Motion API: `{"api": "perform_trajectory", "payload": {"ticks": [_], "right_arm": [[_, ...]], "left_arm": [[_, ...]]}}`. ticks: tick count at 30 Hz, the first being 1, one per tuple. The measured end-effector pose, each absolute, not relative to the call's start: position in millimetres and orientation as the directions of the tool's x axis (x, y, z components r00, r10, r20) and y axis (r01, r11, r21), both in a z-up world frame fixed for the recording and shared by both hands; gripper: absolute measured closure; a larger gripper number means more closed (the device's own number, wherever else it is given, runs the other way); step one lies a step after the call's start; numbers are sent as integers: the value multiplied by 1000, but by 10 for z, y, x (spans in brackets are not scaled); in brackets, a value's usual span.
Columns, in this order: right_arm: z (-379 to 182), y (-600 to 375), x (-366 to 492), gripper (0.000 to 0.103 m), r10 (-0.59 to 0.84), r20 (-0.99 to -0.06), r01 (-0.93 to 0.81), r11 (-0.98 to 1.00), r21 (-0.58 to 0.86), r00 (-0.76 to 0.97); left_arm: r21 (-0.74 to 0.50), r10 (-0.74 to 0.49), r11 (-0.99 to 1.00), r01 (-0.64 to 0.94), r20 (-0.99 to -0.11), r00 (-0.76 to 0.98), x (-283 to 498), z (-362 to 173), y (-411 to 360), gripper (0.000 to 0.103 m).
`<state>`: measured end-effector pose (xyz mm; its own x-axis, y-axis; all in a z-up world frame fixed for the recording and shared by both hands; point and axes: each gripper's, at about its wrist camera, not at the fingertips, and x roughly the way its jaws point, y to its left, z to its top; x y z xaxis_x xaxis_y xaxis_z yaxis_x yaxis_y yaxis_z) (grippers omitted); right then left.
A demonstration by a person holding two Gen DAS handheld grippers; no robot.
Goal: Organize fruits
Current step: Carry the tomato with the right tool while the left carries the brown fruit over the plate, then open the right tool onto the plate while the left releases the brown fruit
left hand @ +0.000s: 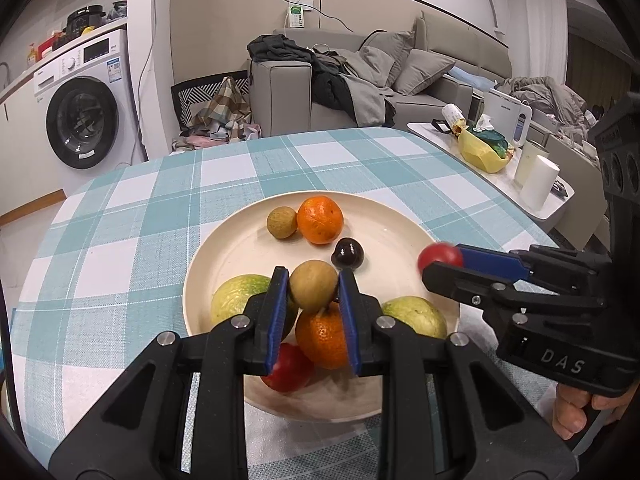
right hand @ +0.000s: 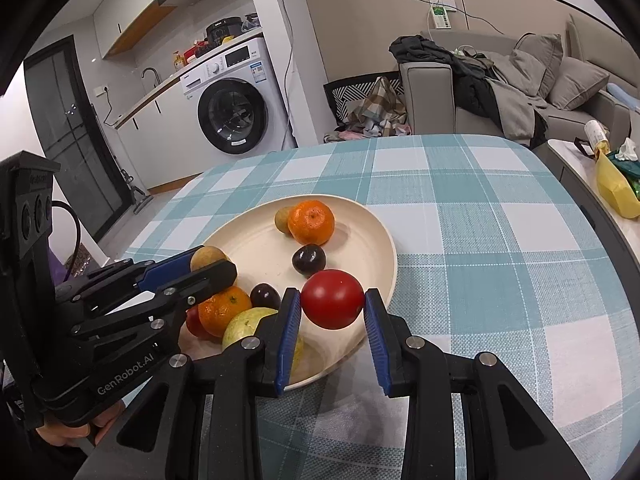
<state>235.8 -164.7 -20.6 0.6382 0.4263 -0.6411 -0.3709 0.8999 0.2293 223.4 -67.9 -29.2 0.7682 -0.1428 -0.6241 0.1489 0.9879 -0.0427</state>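
With the left gripper (left hand: 313, 285) clamping a brown fruit (left hand: 313, 285) and the right gripper (right hand: 332, 299) a red fruit (right hand: 332, 299) (both smooth), either could slip and roll off the plate (left hand: 224, 256).

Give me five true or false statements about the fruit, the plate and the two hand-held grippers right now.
1. The left hand-held gripper grips a small brown fruit. True.
2. The right hand-held gripper holds an orange. False: it holds a red fruit.
3. The plate is blue. False: it is cream.
4. The plate sits on a checked tablecloth. True.
5. The plate holds no oranges. False: two oranges lie on it.
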Motion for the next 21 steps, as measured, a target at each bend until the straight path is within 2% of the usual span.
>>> {"api": "perform_trajectory", "payload": {"ticks": [3, 5, 7, 9, 10, 12, 14, 19, 21], "right_arm": [[-185, -1659, 2349, 67, 432, -632, -375, 898, 231, 644], [-169, -1664, 2337, 60, 429, -628, -375, 899, 226, 649], [-152, -1678, 2320, 57, 425, -624, -372, 901, 222, 656], [-138, -1688, 2306, 52, 419, -623, -373, 903, 213, 660], [-126, -1695, 2291, 50, 413, -622, -372, 906, 204, 665], [-108, -1719, 2266, 40, 405, -619, -370, 909, 192, 673], [-92, -1758, 2237, 20, 408, -611, -369, 908, 198, 678], [-68, -1822, 2171, 1, 421, -597, -375, 904, 207, 684], [-65, -1830, 2144, 0, 411, -595, -372, 908, 196, 691]], "left_arm": [[-29, -140, 987, 156, -626, 767, 2234, -300, -704, 80], [-30, -140, 987, 157, -629, 764, 2215, -283, -699, 78], [-32, -137, 988, 151, -623, 770, 2188, -255, -679, 70], [-33, -132, 989, 142, -609, 782, 2134, -209, -650, 51], [-32, -128, 990, 136, -599, 791, 2104, -184, -631, 46], [-30, -119, 992, 125, -575, 809, 2029, -133, -593, 30], [-20, -110, 993, 120, -557, 823, 1947, -88, -567, 19], [-4, -99, 993, 115, -537, 838, 1755, -10, -504, 13], [-6, -99, 994, 113, -530, 842, 1672, -1, -471, 2]]}}
